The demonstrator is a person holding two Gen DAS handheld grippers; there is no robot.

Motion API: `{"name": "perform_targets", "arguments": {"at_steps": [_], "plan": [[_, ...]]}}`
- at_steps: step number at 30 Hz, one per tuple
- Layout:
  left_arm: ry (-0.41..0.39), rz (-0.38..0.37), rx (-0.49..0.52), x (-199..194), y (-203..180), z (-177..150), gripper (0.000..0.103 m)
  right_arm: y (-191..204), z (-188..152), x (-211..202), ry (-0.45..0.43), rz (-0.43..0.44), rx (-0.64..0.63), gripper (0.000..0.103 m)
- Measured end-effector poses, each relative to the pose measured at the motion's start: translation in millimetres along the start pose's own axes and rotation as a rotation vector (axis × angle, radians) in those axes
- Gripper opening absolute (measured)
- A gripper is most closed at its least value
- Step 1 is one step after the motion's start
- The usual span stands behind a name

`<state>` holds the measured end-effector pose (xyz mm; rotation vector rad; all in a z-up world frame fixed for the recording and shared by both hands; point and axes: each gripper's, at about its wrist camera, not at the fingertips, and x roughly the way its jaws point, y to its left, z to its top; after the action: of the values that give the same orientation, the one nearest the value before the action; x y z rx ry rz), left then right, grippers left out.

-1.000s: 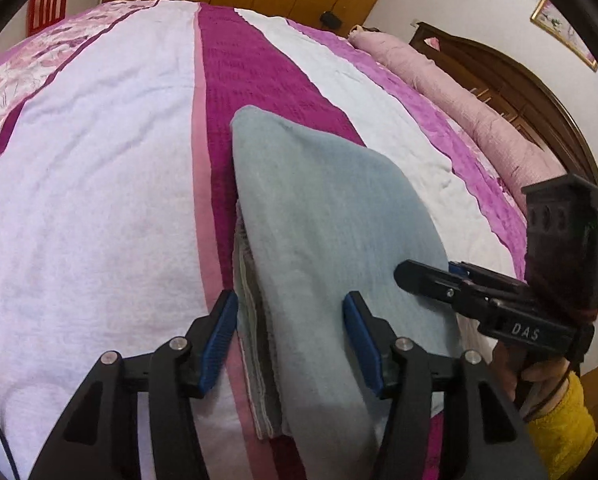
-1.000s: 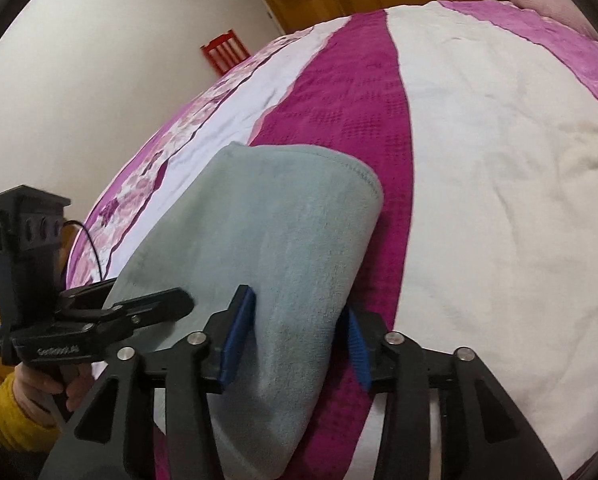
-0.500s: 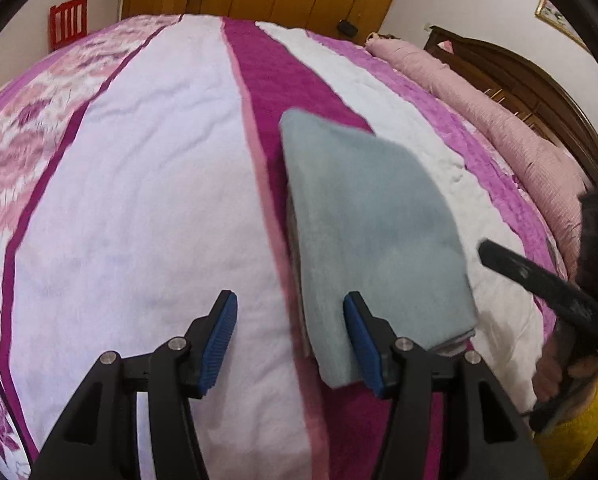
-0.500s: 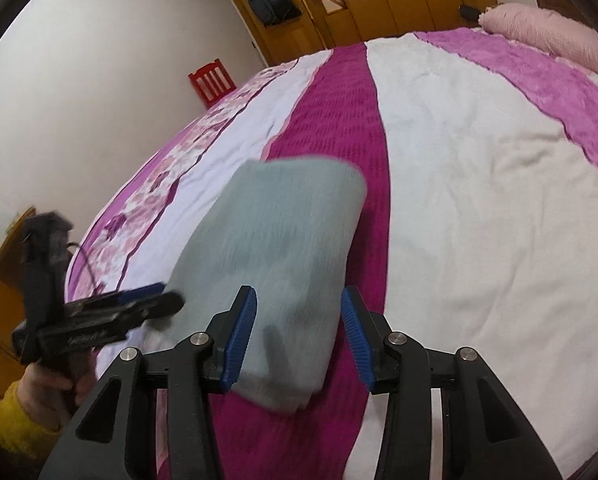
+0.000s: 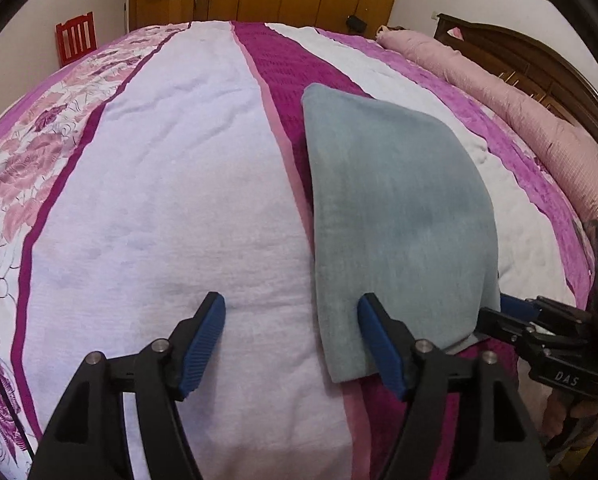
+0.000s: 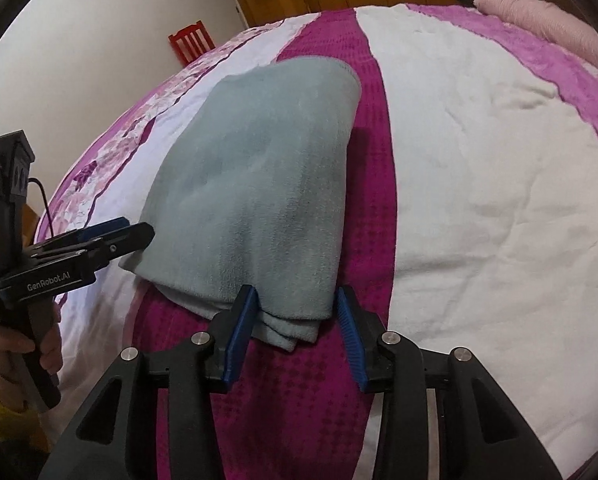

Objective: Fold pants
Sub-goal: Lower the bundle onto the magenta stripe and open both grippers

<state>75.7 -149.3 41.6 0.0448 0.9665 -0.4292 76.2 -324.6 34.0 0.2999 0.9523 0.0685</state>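
Pants (image 5: pixel 399 216) folded into compact grey-blue stack, lying on magenta stripe of bedspread (image 5: pixel 159 200), near edge of bed. Fold looks finished; best draw both claws straight back, no snagging layers. Left gripper (image 5: pixel 291 340) just spread wide, empty, corner beside right pad. Right gripper (image 6: pixel 297 332) half-spread, narrowing slightly, near corner between pads, not pinched.

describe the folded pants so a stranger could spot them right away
Start at the big bed with its striped cover. On the dark magenta stripe down its middle lie the pants, folded flat. They are the only plain grey-blue thing there.
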Motion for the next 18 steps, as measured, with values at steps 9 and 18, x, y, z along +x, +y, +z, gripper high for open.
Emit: {"name": "perform_targets", "arguments": {"at_steps": [9, 18], "plan": [[0.001, 0.007, 0.000, -22, -4, -8, 0.074, 11, -5, -22, -0.010, -0.037, -0.030, 0.041], [0.096, -0.017, -0.010, -22, -11, -32, 0.089, 16, -19, -37, -0.029, -0.099, -0.059, 0.076]]}}
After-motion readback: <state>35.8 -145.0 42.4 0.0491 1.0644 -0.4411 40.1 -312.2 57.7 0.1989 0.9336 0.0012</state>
